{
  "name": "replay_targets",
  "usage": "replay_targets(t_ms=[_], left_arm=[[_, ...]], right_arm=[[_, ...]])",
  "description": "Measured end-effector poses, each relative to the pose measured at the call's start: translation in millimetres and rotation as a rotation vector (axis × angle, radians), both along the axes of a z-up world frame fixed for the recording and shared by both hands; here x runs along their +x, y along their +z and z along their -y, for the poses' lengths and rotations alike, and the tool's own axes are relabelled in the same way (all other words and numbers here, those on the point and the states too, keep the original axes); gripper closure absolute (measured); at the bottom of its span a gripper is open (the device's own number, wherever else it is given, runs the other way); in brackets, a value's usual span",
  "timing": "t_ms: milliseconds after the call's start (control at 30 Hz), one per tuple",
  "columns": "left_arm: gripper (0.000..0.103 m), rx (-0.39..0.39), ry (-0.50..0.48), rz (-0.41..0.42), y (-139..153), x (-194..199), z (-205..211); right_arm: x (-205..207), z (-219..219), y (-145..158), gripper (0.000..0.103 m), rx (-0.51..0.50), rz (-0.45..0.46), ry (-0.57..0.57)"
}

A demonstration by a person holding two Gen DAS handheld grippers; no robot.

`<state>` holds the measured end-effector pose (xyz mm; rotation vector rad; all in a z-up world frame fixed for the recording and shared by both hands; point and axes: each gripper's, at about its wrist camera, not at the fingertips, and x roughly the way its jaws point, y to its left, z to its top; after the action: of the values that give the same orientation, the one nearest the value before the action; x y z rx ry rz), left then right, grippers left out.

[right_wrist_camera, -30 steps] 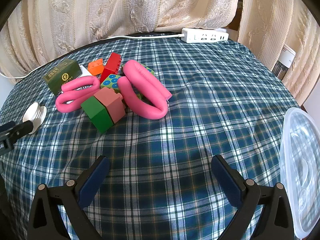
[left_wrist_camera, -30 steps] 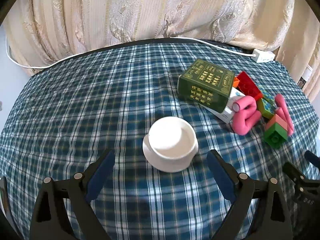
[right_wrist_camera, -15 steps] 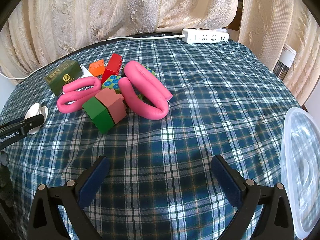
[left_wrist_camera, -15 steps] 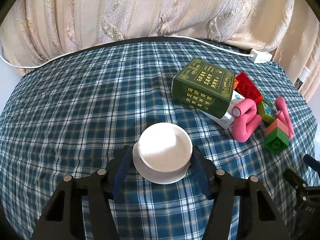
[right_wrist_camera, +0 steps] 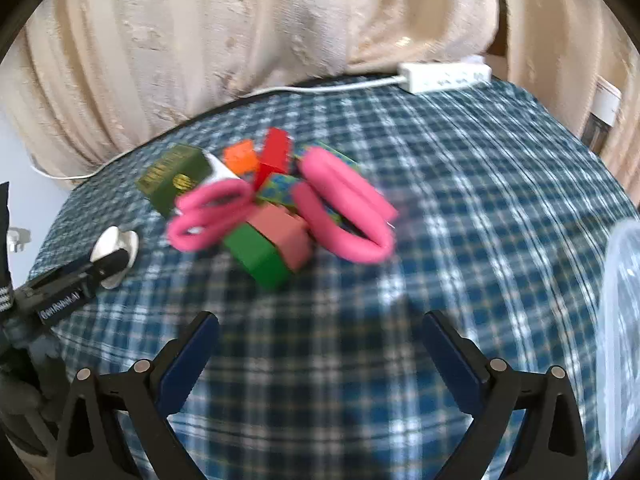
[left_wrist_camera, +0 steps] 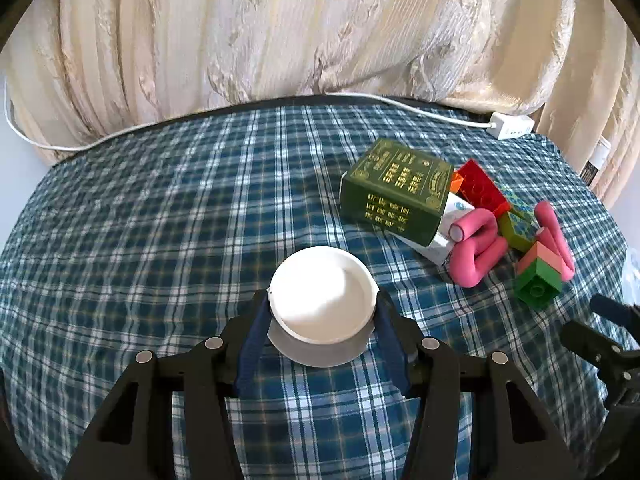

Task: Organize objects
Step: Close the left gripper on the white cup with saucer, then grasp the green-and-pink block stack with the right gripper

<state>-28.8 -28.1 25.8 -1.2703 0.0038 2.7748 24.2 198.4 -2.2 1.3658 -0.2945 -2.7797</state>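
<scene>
My left gripper (left_wrist_camera: pixel 322 322) is shut on a white round cup-like lid (left_wrist_camera: pixel 323 295), its blue pads pressing both sides; it seems lifted a little off the checked cloth. The cup also shows in the right wrist view (right_wrist_camera: pixel 114 246), held by the left gripper (right_wrist_camera: pixel 100 268). To the right lies a pile: a green box (left_wrist_camera: pixel 394 186), pink foam rollers (left_wrist_camera: pixel 476 246), red brick (left_wrist_camera: pixel 482 192), green-and-pink block (left_wrist_camera: pixel 538 274). My right gripper (right_wrist_camera: pixel 320 354) is open and empty, short of the pile (right_wrist_camera: pixel 276 216).
A clear plastic container (right_wrist_camera: pixel 622 320) sits at the right edge of the table. A white power strip (right_wrist_camera: pixel 446 74) and its cable lie at the table's far edge before cream curtains. The blue checked cloth (left_wrist_camera: pixel 160 220) covers the round table.
My left gripper moved forward around the white cup and shut on it, and the cup now sits higher in view. The right gripper has started moving; its view is blurred.
</scene>
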Motion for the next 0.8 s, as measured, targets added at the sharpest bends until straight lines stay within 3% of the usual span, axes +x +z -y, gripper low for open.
replay_targets(t_ms=[200, 400, 533, 700, 800], left_arm=[[0.050, -0.012, 0.011, -0.020, 5.2, 3.9, 3.0], [0.050, -0.018, 0.015, -0.027, 7.0, 6.9, 2.2], [0.050, -0.021, 0.012, -0.024, 6.5, 7.6, 1.2], [0.050, -0.024, 0.004, -0.016, 4.6, 7.6, -0.1], [0.050, -0.025, 0.001, -0.013, 2.8, 7.5, -0.3]], right_arm=[[-25.4, 12.8, 2.9, 0.019, -0.021, 0.014, 0.045], [-41.1, 17.4, -0.7, 0.024, -0.015, 0.023, 0.037], [-48.0, 19.1, -2.9, 0.029, 0.007, 0.025, 0.033], [-53.2, 22.4, -4.5, 0.047, 0.061, 0.024, 0.027], [-52.9, 24.2, -4.4, 0.048, 0.082, 0.016, 0.028]])
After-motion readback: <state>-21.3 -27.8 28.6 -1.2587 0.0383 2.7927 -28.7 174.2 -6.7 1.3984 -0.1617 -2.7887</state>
